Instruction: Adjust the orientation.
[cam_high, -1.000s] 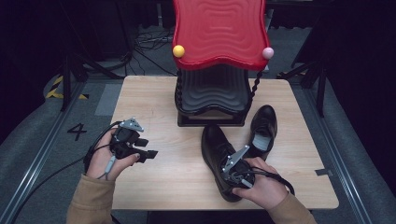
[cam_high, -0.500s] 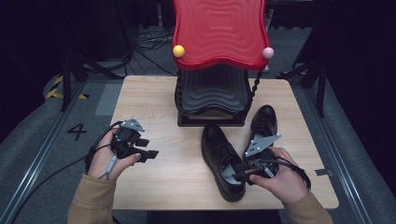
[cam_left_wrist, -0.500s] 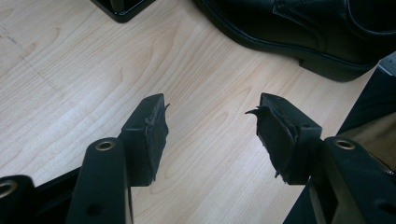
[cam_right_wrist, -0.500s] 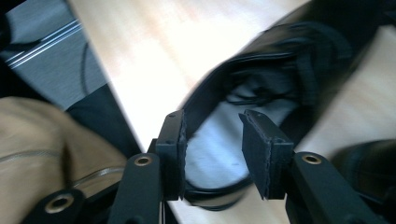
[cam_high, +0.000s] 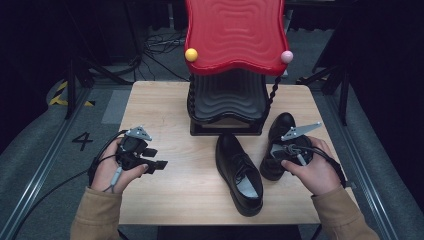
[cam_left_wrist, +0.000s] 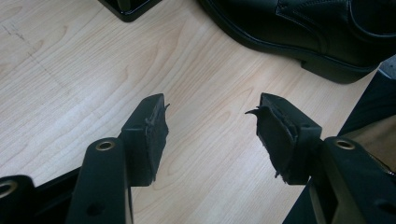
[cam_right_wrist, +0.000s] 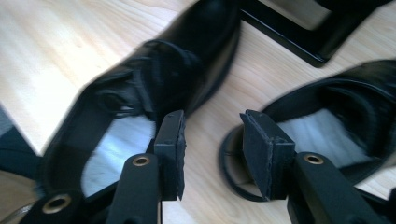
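Two black leather shoes lie on the wooden table (cam_high: 165, 115). One shoe (cam_high: 240, 172) lies in the middle, toe toward the stand; the other shoe (cam_high: 280, 127) lies to its right. My right gripper (cam_high: 274, 151) hovers at the right shoe's heel, open. In the right gripper view it (cam_right_wrist: 212, 121) stands over bare wood between the middle shoe (cam_right_wrist: 154, 79) and the right shoe (cam_right_wrist: 327, 116). My left gripper (cam_high: 157, 159) is open above the table's left part, pointing right. In the left gripper view it (cam_left_wrist: 210, 121) holds nothing, with a shoe (cam_left_wrist: 299, 28) beyond.
A stand with a red wavy top (cam_high: 235, 35) and black wavy lower tiers (cam_high: 227, 100) occupies the back middle of the table. Its black base (cam_right_wrist: 303, 37) is just past the shoes. Dark floor, cables and tripod legs surround the table.
My right gripper has moved from the middle shoe's heel rightward to the right shoe's heel. The left gripper has stayed put.
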